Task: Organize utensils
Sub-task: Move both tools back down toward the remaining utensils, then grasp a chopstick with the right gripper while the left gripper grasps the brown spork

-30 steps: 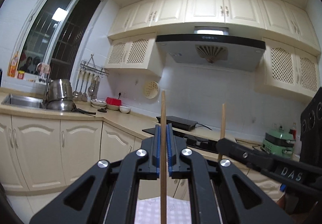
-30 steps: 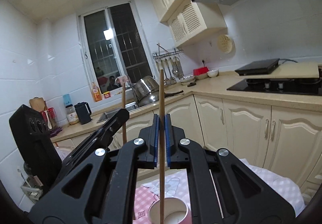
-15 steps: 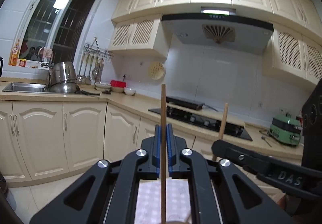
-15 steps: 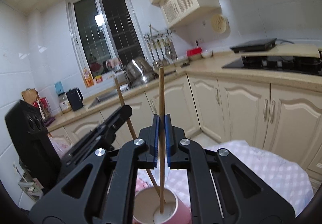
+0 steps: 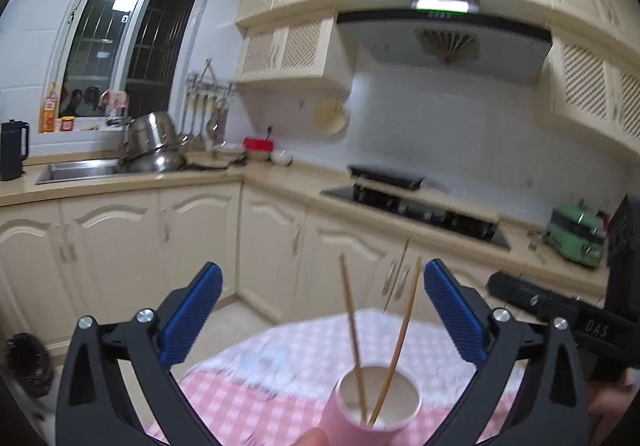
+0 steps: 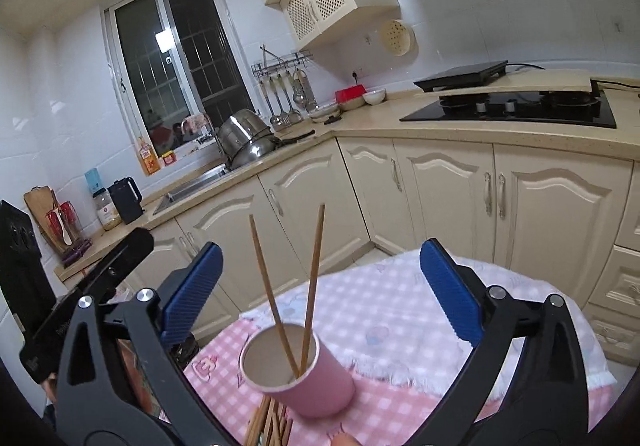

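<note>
A pink paper cup [image 6: 304, 378] stands on a table with a pink-and-white checked cloth [image 6: 400, 326]. Two wooden chopsticks [image 6: 310, 286] lean crossed inside it. The cup [image 5: 368, 412] and the chopsticks [image 5: 352, 326] also show in the left wrist view. My right gripper [image 6: 316, 286] is open and empty, its blue pads wide apart above the cup. My left gripper [image 5: 320, 314] is open and empty too, above the cup. Several more chopsticks [image 6: 268, 424] lie on the cloth just in front of the cup.
Cream kitchen cabinets [image 6: 440, 185] and a counter run behind the table, with a black hob [image 6: 512, 109], a sink with steel pots [image 6: 244, 137] and a kettle [image 6: 126, 199]. A green appliance [image 5: 576, 232] stands on the counter at the right.
Both grippers were each shut on one upright chopstick. Both have opened, and the two chopsticks now stand loose in the pink cup. Both views have tilted down toward the table.
</note>
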Tool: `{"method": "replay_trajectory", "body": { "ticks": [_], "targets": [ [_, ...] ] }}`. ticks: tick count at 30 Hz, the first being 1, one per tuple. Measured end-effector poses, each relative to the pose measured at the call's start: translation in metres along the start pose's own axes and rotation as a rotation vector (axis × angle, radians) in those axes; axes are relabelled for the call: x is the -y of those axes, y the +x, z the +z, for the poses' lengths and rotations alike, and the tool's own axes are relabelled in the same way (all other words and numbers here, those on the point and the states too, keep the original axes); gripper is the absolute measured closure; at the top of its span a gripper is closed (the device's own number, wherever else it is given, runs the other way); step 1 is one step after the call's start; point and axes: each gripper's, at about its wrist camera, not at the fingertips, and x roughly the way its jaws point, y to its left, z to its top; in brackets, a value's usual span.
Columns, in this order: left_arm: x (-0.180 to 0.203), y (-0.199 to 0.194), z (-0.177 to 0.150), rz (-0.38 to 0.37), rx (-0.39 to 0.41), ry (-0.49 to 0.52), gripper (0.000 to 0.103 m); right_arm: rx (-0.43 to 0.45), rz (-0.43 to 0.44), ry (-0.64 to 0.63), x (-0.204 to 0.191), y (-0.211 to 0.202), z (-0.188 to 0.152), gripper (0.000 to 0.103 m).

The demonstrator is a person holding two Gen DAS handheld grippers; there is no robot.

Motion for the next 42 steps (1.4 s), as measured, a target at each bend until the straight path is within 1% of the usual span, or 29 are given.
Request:
{"method": "replay_trajectory", "body": {
  "ticks": [2, 7, 13, 17, 23, 28, 34, 37, 42],
  "targets": [
    [-0.004, -0.010, -0.003, 0.026, -0.038, 0.003, 0.004, -0.019, 0.009, 0.002, -0.002, -0.005, -0.004, 0.006],
    [-0.013, -0.030, -0.014, 0.069, -0.087, 0.003, 0.004, -0.074, 0.020, -0.006, -0.009, -0.016, -0.018, 0.006],
    [-0.025, -0.051, -0.029, 0.127, -0.154, -0.002, 0.004, -0.193, 0.028, -0.034, -0.021, -0.024, -0.042, 0.006],
    [-0.034, -0.059, -0.046, 0.157, -0.222, -0.023, 0.004, -0.275, 0.031, -0.060, -0.028, -0.024, -0.061, 0.006],
    [-0.043, -0.071, -0.077, 0.204, -0.311, -0.028, 0.004, -0.355, 0.021, -0.080, -0.026, -0.025, -0.083, 0.006],
    [-0.043, -0.079, -0.098, 0.210, -0.381, -0.043, 0.004, -0.410, 0.021, -0.091, -0.027, -0.023, -0.100, 0.006],
    [-0.035, -0.075, -0.132, 0.235, -0.503, -0.041, 0.004, -0.507, 0.012, -0.127, -0.028, -0.014, -0.126, 0.006],
    [-0.032, -0.070, -0.150, 0.236, -0.569, -0.061, 0.004, -0.532, 0.009, -0.119, -0.023, -0.012, -0.134, 0.006],
    [-0.021, -0.063, -0.176, 0.221, -0.667, -0.055, 0.004, -0.562, 0.007, -0.102, -0.013, -0.009, -0.144, 0.006]
  ]
}}
